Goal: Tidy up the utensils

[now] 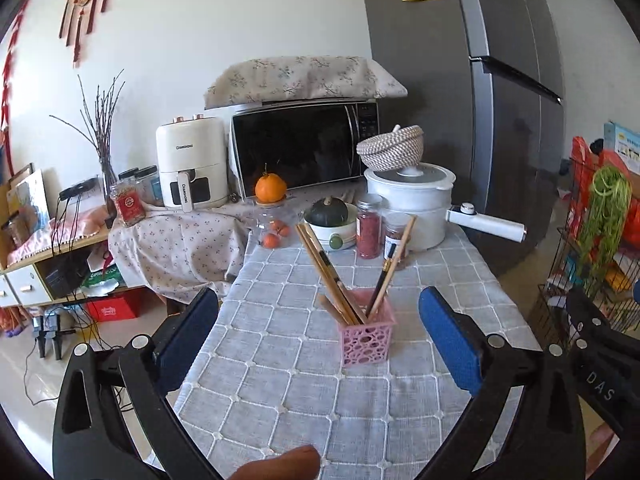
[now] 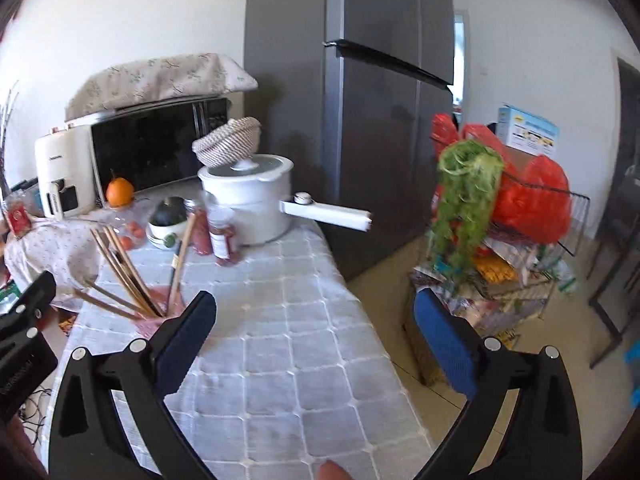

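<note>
A small pink perforated holder (image 1: pixel 366 336) stands upright on the grey checked tablecloth (image 1: pixel 280 392). Several wooden chopsticks (image 1: pixel 326 272) lean out of it to the left, and a dark-tipped pair (image 1: pixel 394 262) leans right. My left gripper (image 1: pixel 318 320) is open, its blue pads wide apart, with the holder ahead between them but untouched. In the right wrist view the holder (image 2: pixel 156 322) sits low at the left, partly hidden behind a blue pad, with its chopsticks (image 2: pixel 120 266) fanning up-left. My right gripper (image 2: pixel 314 320) is open over the cloth with nothing in it.
At the table's far end stand a white pot with a long handle (image 1: pixel 416 204), a woven basket (image 1: pixel 390 148), two red jars (image 1: pixel 368 226), a green squash in a bowl (image 1: pixel 330 216) and a microwave (image 1: pixel 304 144). A grey fridge (image 2: pixel 380 100) and a wire rack of bags (image 2: pixel 500 232) stand right.
</note>
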Tool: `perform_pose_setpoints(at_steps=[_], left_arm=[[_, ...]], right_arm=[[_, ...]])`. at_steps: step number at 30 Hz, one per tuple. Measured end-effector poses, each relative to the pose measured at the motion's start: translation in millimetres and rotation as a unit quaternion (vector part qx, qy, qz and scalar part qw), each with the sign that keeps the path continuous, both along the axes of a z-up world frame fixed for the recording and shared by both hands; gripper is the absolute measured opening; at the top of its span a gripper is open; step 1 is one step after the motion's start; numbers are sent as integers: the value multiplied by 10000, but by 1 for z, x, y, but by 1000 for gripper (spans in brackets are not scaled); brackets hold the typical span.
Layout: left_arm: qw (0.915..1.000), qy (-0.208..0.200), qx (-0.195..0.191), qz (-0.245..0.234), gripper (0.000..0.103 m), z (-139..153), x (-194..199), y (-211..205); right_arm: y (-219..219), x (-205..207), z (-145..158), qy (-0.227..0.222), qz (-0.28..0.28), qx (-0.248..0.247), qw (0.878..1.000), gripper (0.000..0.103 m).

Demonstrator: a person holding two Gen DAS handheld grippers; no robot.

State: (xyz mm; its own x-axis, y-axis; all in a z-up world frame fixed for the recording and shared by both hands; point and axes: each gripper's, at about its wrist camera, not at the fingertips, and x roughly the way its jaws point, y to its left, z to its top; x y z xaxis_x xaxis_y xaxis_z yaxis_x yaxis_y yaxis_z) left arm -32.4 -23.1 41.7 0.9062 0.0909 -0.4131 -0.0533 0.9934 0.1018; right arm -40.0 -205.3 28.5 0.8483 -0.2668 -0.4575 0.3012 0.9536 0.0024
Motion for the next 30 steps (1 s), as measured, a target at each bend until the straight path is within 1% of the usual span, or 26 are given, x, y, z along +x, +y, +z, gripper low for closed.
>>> perform_pose_setpoints(at_steps=[3, 5, 10, 17, 23, 30], left_arm=[[9999, 63, 46, -76, 96, -8, -1, -7], [9999, 39, -7, -109, 96, -10, -2, -9], [9998, 95, -55, -181, 96, -13, 0, -14], [9996, 140, -103, -208, 96, -15, 0, -16], [9996, 123, -137, -208, 96, -15, 0, -19], [9996, 199, -131, -180, 96, -17, 2, -19]], right_arm=[[-11, -3, -11, 54, -116, 220, 9997, 97], [-13, 1, -15, 167, -110, 193, 9996, 97], [-16, 1, -22, 234, -104, 274, 9993, 97], [-20, -4, -20, 110, -163, 350, 9992, 97], [-21, -5, -22, 125, -152, 369, 9991, 97], [-23, -4, -23, 153, -142, 442, 9988, 97]])
